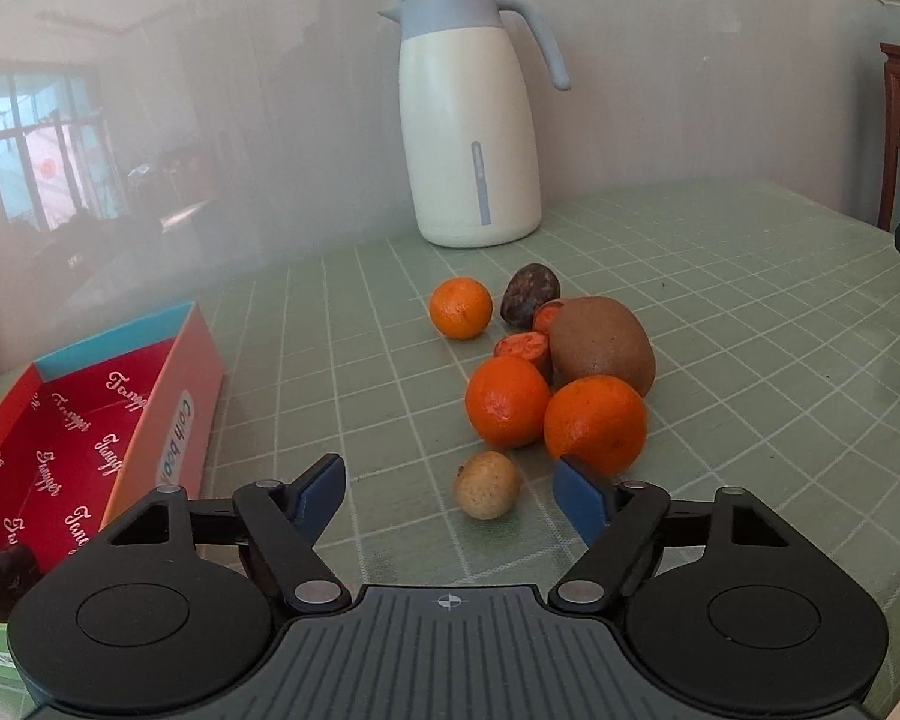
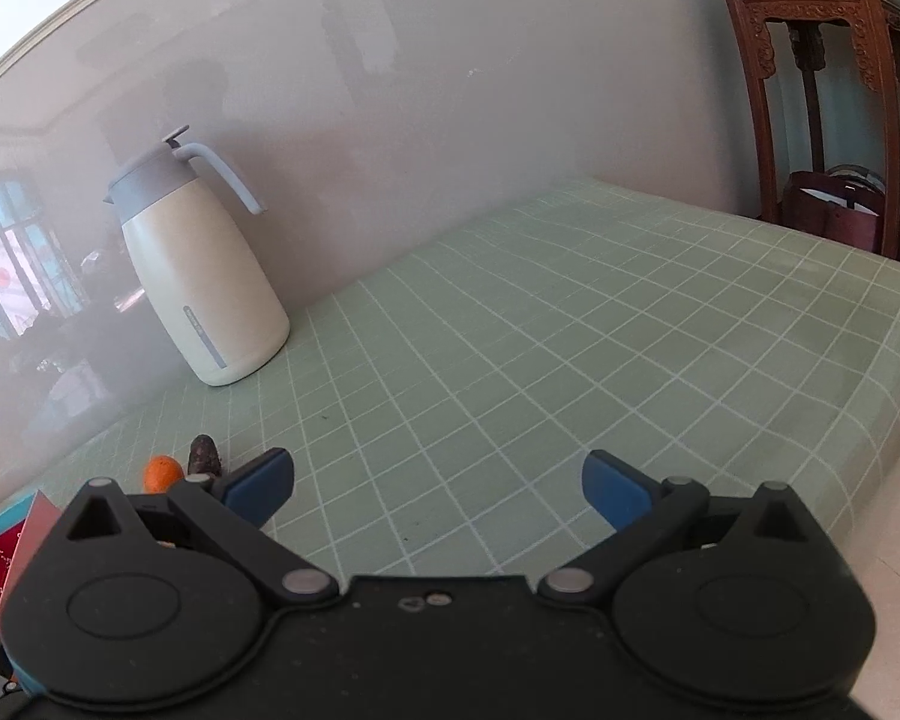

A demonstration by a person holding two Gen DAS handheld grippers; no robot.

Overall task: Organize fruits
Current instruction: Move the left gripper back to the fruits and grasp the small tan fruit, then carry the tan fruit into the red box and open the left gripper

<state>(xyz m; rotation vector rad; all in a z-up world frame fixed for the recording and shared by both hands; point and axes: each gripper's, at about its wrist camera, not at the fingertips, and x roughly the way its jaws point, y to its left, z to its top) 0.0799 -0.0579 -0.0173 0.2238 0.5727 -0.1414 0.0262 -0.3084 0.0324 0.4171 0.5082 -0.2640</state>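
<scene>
Left wrist view: black left gripper with blue pads is hanging open, empty, around a small tan round fruit; orange mandarins are clustering at one o'clock, a red cardboard box at nine. Right wrist view: right gripper is gaping open, empty, over green checked tablecloth; a cream thermos jug is standing at eleven o'clock.

Black tongs, seemingly blue-padded tips.

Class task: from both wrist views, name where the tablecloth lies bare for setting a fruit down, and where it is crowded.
Bare: the tablecloth right of the jug to the far edge, and the strip between red box and fruit. Crowded: the fruit cluster before the jug.
</scene>
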